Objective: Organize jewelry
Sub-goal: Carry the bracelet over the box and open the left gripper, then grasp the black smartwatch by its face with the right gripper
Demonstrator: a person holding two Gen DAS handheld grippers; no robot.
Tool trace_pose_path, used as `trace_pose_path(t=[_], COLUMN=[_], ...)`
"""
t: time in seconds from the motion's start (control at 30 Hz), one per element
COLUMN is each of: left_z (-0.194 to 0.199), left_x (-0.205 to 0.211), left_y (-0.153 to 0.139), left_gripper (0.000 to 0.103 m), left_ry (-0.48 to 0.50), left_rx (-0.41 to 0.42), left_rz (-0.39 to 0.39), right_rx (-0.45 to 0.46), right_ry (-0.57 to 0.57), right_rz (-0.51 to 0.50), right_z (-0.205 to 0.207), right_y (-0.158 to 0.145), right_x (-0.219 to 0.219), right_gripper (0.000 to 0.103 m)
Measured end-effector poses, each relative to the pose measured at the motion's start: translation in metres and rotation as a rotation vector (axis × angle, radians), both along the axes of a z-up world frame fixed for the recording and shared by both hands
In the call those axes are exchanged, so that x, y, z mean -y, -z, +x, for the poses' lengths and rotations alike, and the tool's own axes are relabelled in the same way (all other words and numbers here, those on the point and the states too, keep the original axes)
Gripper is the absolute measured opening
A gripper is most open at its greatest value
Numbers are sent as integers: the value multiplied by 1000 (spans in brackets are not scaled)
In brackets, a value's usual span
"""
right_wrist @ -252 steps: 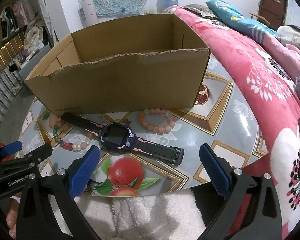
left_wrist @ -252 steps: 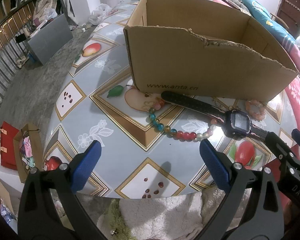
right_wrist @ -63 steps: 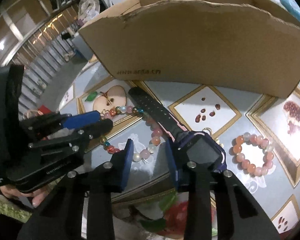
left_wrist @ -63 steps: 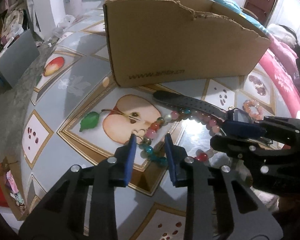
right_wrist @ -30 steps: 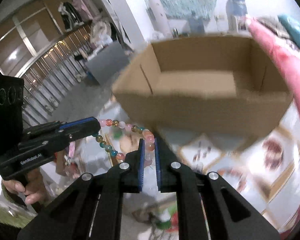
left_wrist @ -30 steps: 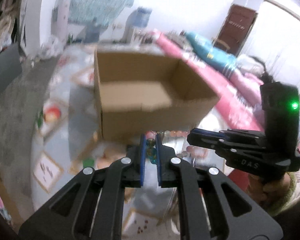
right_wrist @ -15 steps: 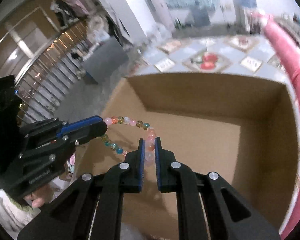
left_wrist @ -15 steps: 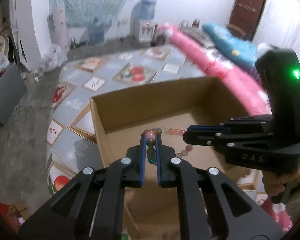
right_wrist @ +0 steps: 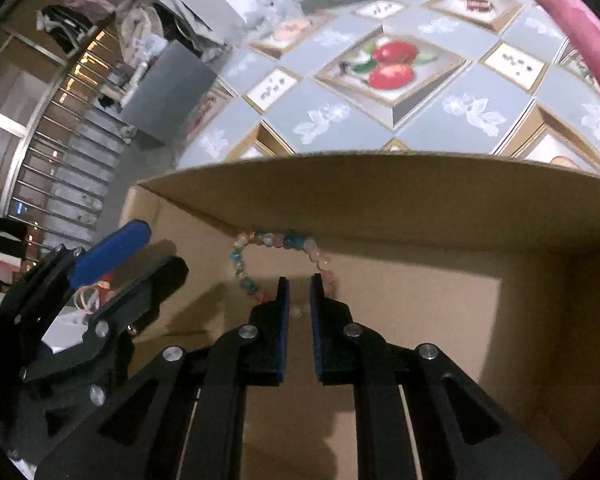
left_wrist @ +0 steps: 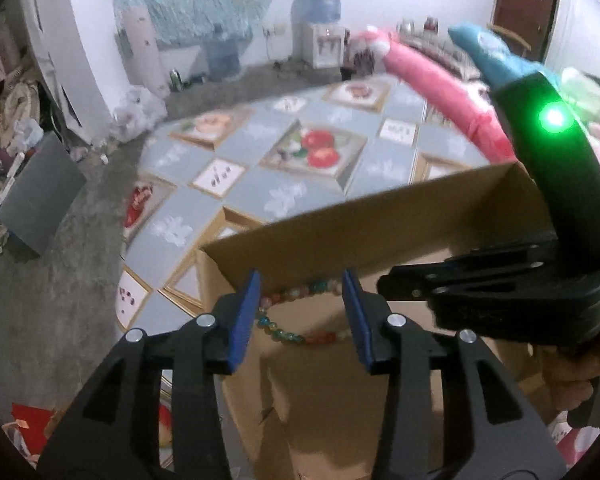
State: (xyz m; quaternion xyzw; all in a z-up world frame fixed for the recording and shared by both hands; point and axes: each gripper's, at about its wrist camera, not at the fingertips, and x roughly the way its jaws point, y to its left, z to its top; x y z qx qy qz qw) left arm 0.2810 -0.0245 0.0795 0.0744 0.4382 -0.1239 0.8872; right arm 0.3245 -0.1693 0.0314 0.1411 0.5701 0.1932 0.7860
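1. I am holding my left tool (left_wrist: 301, 280) over the open cardboard box (left_wrist: 380, 236), pointing steeply down into it, and its blue pads are spreading apart.
2. The bead bracelet (left_wrist: 292, 291) is showing in the gap between those pads. The pads are not pressing on it, though the left pad is sitting just beside the nearest beads.
3. My right tool (right_wrist: 298, 280) is staying narrow, its pads almost together, and it is pinching the bracelet. A pale bead is showing faintly in the slit, and the string is running out on both sides of the tips.
4. The bracelet is looking like one loop of round, glossy beads in mixed colours: teal and blue-green along one side, pink, peach and milky white along the other, and a few red ones low in the loop.
5. The loop is hanging inside the box, in front of the far wall. I cannot tell whether any bead is touching the box floor.
6. The box is standing on the surface (left_wrist: 260, 188), which is covered with a grey cloth printed with fruit panels.
7. My right hand (left_wrist: 580, 368) is gripping the right tool's handle, where a green light (left_wrist: 554, 118) is glowing.
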Motion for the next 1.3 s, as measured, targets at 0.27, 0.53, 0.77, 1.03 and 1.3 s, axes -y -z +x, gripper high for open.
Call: trace_pose_path(t=[0.27,0.53,0.77,1.03,1.3], left_z=[-84,-203,-231,-211,-191], left_x=[-23,-60,-40,-13,-6], left_y=[-50,-52,33,91,108], left_gripper=[48,49,49,50,60], left_ry=[39,66,62,52,22], left_rx=[161,248,14,-75,-88], left_rz=[-114,-349,-355,-263,-221], right_rx=[303,401,281,306,301], right_ry=[17,25,-18,-67,-106], right_rz=[64,3,-110,-350,-387], right_z=[-113,-237,-284,-294,-292], right_y=[-89,-84,9,52,67], right_x=[48,73,28,-12,-20], right_gripper=[27,48,50,50,43])
